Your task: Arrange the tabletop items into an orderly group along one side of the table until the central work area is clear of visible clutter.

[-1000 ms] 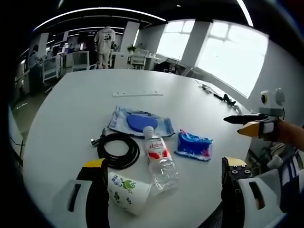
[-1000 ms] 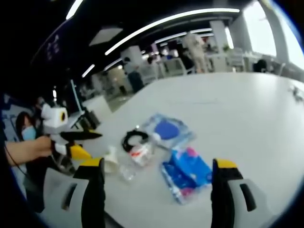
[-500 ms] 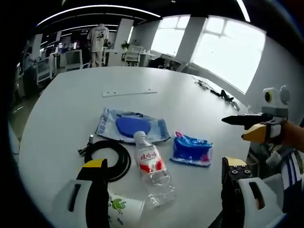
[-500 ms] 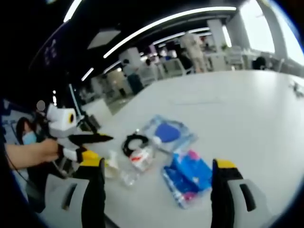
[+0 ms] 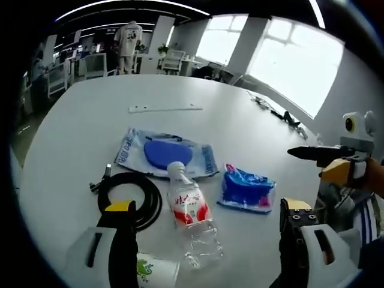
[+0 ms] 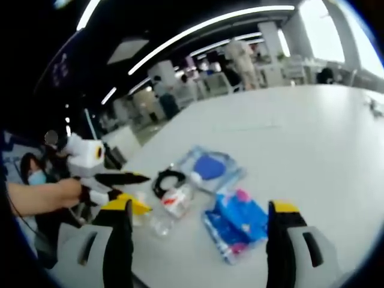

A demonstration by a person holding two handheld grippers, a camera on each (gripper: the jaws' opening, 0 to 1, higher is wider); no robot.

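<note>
On the white table lie a clear packet with a blue item, a black cable coil, a water bottle on its side, a blue packet and a paper cup. My left gripper hangs open above the bottle and cup, holding nothing. My right gripper is open over the table's edge near the blue packet, and shows as the right gripper at the right. The left gripper hovers by the cup and the bottle.
A white strip lies further across the table, and a thin black cable runs near the far right edge. Chairs, desks and a standing person are beyond the table. A person's hand holds the left gripper.
The left gripper has come forward and lower over the items, so the cup now sits at its view's bottom edge. In the right gripper view it has moved right, towards the cup.
</note>
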